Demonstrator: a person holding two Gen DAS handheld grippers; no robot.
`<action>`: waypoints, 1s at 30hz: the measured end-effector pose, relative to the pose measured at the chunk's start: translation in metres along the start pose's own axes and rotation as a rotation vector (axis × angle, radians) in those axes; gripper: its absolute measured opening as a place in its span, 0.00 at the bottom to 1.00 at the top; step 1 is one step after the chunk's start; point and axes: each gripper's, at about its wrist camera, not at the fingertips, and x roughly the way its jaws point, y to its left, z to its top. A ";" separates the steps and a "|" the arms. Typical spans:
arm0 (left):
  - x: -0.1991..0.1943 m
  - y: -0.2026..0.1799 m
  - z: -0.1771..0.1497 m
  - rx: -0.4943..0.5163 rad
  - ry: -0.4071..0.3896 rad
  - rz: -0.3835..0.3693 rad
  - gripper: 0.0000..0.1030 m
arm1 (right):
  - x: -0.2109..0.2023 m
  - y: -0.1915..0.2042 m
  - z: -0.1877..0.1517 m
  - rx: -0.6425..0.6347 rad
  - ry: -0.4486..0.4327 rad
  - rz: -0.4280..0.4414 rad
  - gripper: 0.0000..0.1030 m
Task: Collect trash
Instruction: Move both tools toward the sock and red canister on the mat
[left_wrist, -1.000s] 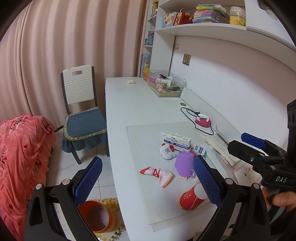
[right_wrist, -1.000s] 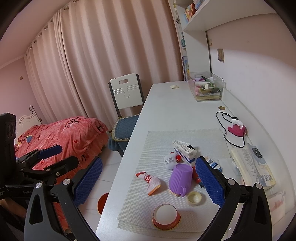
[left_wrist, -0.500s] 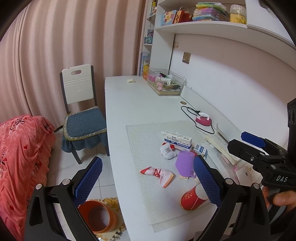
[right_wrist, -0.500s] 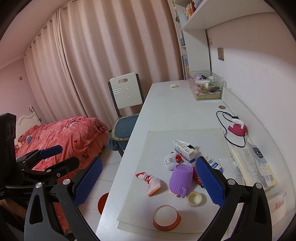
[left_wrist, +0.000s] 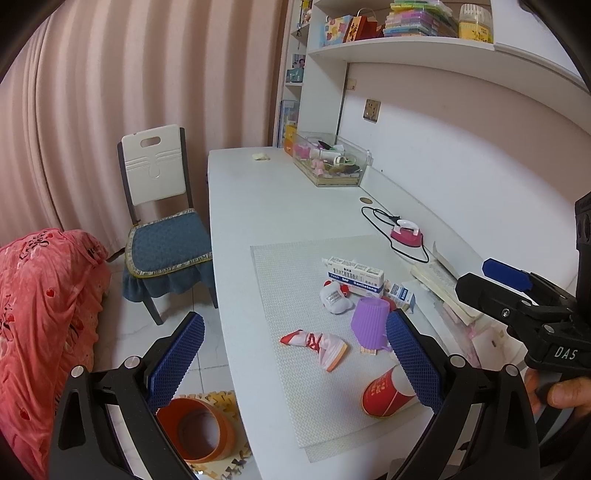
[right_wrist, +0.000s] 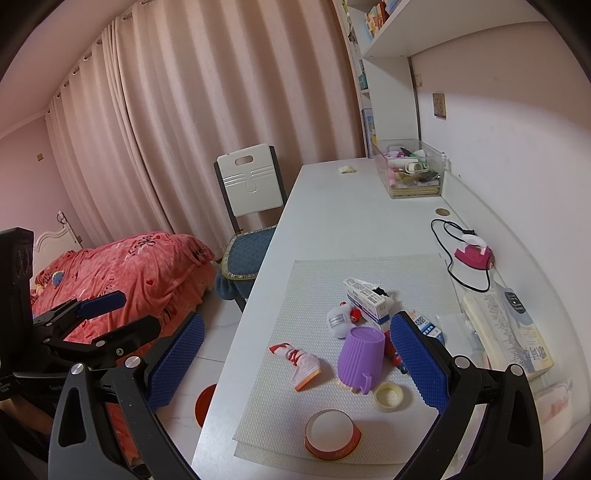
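Two grippers are hovering over a white desk (right_wrist: 332, 221), each with its blue pads spread wide and nothing between them. The left gripper (left_wrist: 295, 365) is sitting at the bottom of its own view, and the right gripper (right_wrist: 295, 365) likewise in the right wrist view; a hand (left_wrist: 565, 395) is showing at the lower right edge of the left view, gripping the other tool's handle.

Trash is lying scattered on a pale woven mat (right_wrist: 406, 273) in the lower centre of both views: a crumpled pink-and-red wrapper (right_wrist: 299, 363), a red paper cup (left_wrist: 384, 393) lying on its side, a medicine box (left_wrist: 354, 277), a small white pouch (left_wrist: 334, 299) and a cream bottle cap (right_wrist: 388, 396). A purple ribbed cup (right_wrist: 360, 360) is standing upside down among them, just beside the wrapper.

An orange bin (left_wrist: 195, 430) is standing on the floor at the lower left of the left wrist view, beside the desk edge; whether anything is inside it is hard to tell from this angle.
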 end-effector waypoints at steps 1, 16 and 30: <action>0.000 0.001 -0.002 0.002 0.003 -0.001 0.94 | 0.001 0.000 0.000 0.001 0.001 0.000 0.96; 0.006 -0.019 0.000 0.077 0.093 -0.042 0.94 | -0.012 -0.012 -0.010 0.052 0.019 -0.040 0.96; 0.027 -0.047 -0.007 0.219 0.266 -0.180 0.94 | -0.035 -0.036 -0.039 0.130 0.083 -0.060 0.96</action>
